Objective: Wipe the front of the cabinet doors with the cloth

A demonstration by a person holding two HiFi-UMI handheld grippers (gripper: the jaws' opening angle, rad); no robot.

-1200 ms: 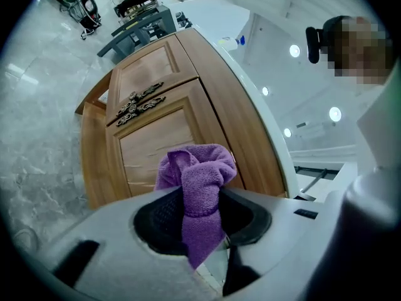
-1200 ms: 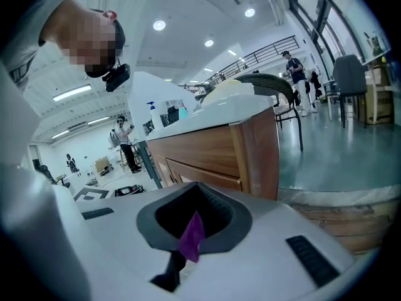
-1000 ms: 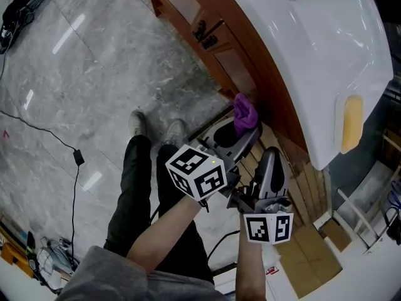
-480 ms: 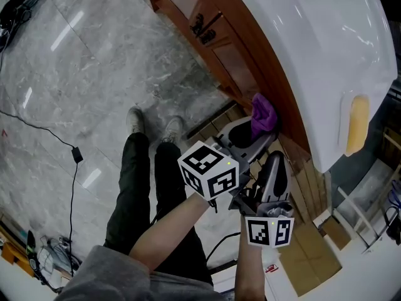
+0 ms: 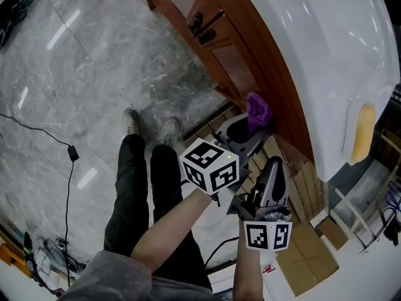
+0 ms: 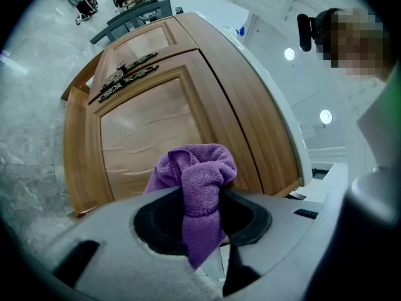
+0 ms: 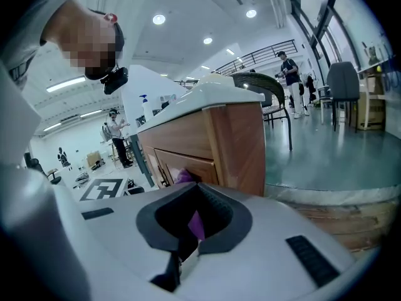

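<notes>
Cloth [image 6: 199, 180] pinched by left gripper [image 6: 203, 226], contact with cabinet door [image 6: 141, 127] hidden; right gripper [image 7: 187, 232] closed

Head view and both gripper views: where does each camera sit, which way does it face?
Head view: on the person's head, looking down at floor and cabinet doors; forearms, legs, left claw, right claw show.
Left gripper view: on the left claw, facing the cabinet doors; jaws shut on the purple cloth.
Right gripper view: on the right claw, facing along the cabinet doors; jaws together.
Shared: all three show the purple cloth.
</notes>
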